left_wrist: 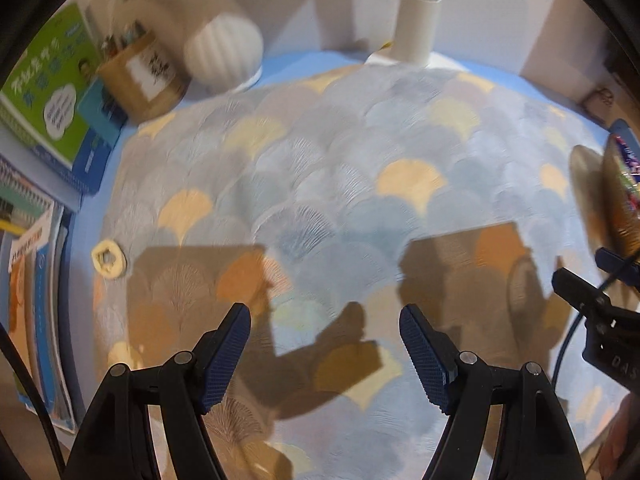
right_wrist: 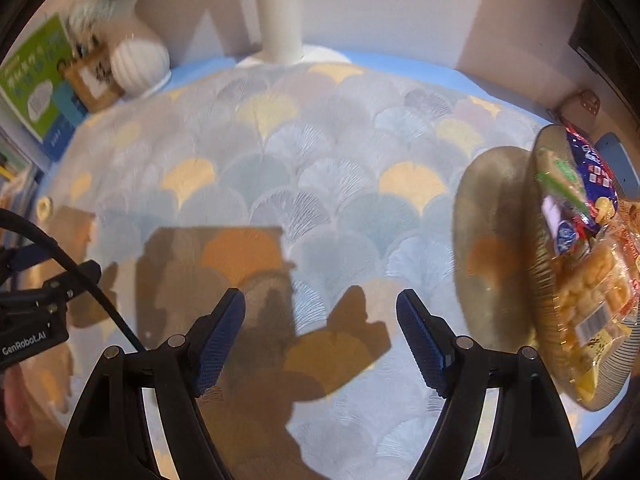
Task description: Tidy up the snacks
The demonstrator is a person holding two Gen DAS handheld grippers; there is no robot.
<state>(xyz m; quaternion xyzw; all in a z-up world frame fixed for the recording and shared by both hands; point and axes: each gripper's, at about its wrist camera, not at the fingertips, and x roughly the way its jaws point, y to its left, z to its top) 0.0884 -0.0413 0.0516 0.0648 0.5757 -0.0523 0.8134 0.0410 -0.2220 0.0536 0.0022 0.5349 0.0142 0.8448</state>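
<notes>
1. Left hand-held gripper (left_wrist: pixel 325 344): jaws stand apart, nothing between the pads, only the patterned mat (left_wrist: pixel 340 160) on the counter below. It points steeply down.
2. Right hand-held gripper (right_wrist: pixel 320 330): jaws likewise apart and empty, over the same mat.
3. Task's thing: the snack packets (right_wrist: pixel 588 248), lying in a shallow ribbed bowl (right_wrist: pixel 496 208) at the far right of the mat. Bowl looks glass, though motion blur makes this uncertain.
4. Key relation: the bowl lies to the right of both tools. In the right wrist view it sits just beside the right finger; in the left wrist view only a sliver shows at the right edge, beyond the other tool. My right hand is clearly the nearer.
5. Contents: a clear bag of yellow-orange puffed pieces with a barcode label, a blue-and-red packet above it, a green-striped one between. The heap's long axis runs near to far in the right view. Exact count not readable.
6. Other container: a brown box (left_wrist: pixel 140 72) of small items at the back left, beside a white ribbed vase (left_wrist: pixel 224 50). Contents blurred.
7. Judgement: sorting appears not yet begun; a rightward reach with the right hand seems the likely next step.
</notes>
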